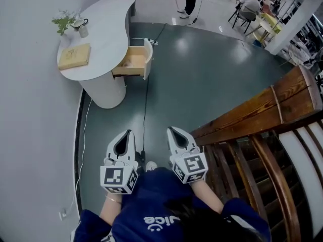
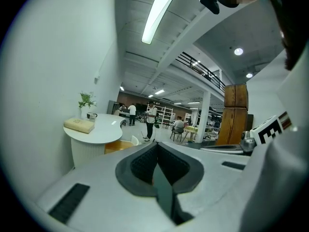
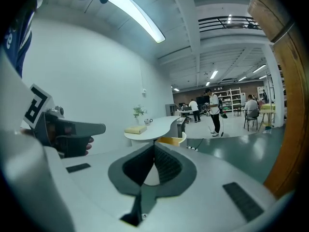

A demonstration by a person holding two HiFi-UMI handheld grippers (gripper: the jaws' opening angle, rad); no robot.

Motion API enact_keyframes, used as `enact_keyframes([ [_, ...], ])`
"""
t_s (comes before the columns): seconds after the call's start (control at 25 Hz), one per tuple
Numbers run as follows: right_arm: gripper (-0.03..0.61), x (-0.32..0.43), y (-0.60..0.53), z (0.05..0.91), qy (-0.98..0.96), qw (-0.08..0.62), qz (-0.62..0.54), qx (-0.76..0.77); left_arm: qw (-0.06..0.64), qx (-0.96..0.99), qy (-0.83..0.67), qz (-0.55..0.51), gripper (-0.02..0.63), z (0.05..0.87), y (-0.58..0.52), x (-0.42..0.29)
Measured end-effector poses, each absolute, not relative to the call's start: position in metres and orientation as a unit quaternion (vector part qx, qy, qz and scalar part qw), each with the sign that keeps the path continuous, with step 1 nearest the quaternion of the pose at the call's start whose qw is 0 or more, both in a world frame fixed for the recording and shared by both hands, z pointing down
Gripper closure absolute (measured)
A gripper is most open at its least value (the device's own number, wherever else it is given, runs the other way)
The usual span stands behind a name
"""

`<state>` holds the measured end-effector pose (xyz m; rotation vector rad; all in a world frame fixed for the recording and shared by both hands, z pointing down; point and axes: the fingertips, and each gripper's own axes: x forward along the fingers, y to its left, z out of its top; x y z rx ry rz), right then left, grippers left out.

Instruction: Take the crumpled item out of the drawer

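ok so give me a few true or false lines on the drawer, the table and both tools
1. The drawer of the white table stands open. True.
2. The left tool is reaching into the drawer. False: it is held over the floor, well short of the table, with its jaws shut on nothing.
3. A tan book lies on the table top. True.
4. The right tool grips the crumpled item. False: its jaws are shut and empty.
5. The wooden bench is on the person's left. False: it is on their right.
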<state>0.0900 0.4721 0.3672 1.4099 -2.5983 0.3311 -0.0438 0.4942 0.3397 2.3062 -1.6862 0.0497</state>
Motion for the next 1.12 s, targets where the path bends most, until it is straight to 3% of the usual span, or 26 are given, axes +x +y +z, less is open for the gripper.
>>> enact_keyframes([
  [1.12,0.571,0.005,0.272,0.411,-0.828,0.122,0.183,0.516,0.193,0.869,-0.455,0.004,0.611,0.36,0.257,-0.12],
])
